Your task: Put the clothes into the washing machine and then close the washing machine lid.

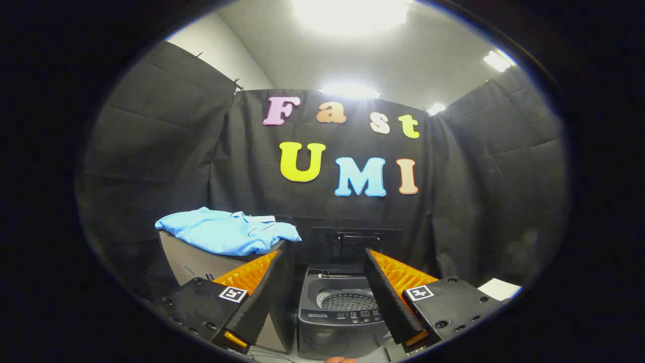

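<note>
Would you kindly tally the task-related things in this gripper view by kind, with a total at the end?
Light blue clothes, lying on a grey stand: 1
Grey stand: 1
Washing machine, lid raised, drum open: 1
Gripper, fingers spread apart and holding nothing, the machine showing between them: 1
Total: 4

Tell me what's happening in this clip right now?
A person is holding the gripper with its jaws wide open and empty, pointed at a small top-loading washing machine whose lid stands raised. The light blue shirt lies untouched on a grey box beside the machine. Nothing is loaded yet.
</note>
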`<state>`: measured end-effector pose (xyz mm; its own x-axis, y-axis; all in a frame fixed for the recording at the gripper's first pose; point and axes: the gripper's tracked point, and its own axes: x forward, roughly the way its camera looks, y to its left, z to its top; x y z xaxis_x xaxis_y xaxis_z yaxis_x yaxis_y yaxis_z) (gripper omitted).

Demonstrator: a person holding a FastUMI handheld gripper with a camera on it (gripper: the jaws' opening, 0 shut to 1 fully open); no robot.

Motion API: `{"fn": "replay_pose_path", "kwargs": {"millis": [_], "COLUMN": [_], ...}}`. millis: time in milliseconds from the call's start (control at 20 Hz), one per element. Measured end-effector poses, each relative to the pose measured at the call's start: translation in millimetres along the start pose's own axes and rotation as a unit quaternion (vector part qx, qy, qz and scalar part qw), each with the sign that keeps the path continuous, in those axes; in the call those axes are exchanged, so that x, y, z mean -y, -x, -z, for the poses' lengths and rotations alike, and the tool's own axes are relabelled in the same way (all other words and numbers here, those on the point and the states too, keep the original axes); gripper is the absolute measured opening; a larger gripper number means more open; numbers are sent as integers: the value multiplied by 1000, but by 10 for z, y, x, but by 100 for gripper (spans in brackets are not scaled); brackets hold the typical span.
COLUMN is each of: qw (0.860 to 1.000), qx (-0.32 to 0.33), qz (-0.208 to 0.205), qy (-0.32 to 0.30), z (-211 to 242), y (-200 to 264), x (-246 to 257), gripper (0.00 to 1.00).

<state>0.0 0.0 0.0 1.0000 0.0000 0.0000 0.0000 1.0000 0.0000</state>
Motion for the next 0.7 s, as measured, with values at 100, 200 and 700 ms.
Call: {"fn": "replay_pose_path", "kwargs": {"millis": [100,200,700], "qw": [1000,1000,1000], "qx": [2,2,-1], "qz": [-2,-6,-3], "qy": [3,6,12], "z": [-23,-28,-18], "y": [25,48,130], "x": [-29,-57,-86], "gripper": [99,100,100]}}
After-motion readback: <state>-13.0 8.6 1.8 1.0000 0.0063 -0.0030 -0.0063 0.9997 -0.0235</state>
